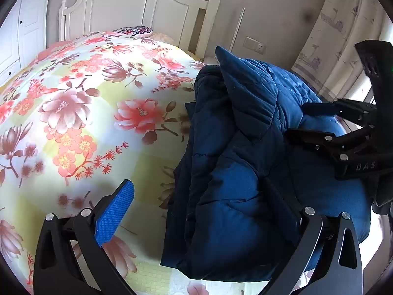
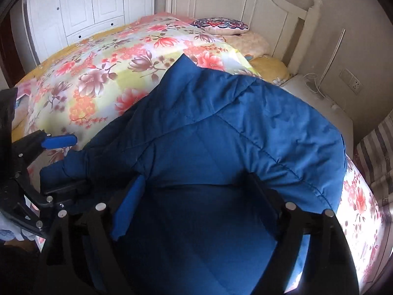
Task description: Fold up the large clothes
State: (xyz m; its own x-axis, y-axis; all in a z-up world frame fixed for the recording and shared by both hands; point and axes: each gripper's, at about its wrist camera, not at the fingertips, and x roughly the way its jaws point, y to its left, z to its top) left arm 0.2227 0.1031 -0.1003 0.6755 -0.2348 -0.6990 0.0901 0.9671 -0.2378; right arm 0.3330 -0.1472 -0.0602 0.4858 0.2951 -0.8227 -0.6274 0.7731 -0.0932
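Observation:
A dark blue quilted jacket [image 1: 245, 147] lies bunched in folds on the floral bedspread [image 1: 86, 98], near the bed's right side. My left gripper [image 1: 196, 189] is open wide. Its blue left pad [image 1: 115, 216] hangs free over the bedspread, and its right finger is buried in the jacket's folds. My right gripper [image 2: 196, 179] is open, and the jacket [image 2: 221, 127] fills the space between its fingers and covers the tips. From the right wrist view the left gripper [image 2: 78, 161] straddles the jacket's left edge. The left wrist view shows the right gripper [image 1: 299, 120] at the jacket's right side.
A white headboard [image 2: 245, 2] and patterned pillow [image 2: 223, 24] stand at the far end of the bed. White wardrobe doors [image 2: 93, 2] line the left wall. A nightstand [image 2: 319, 103] with cables and a wall socket [image 2: 351, 82] sit to the right, near a striped curtain [image 2: 378, 147].

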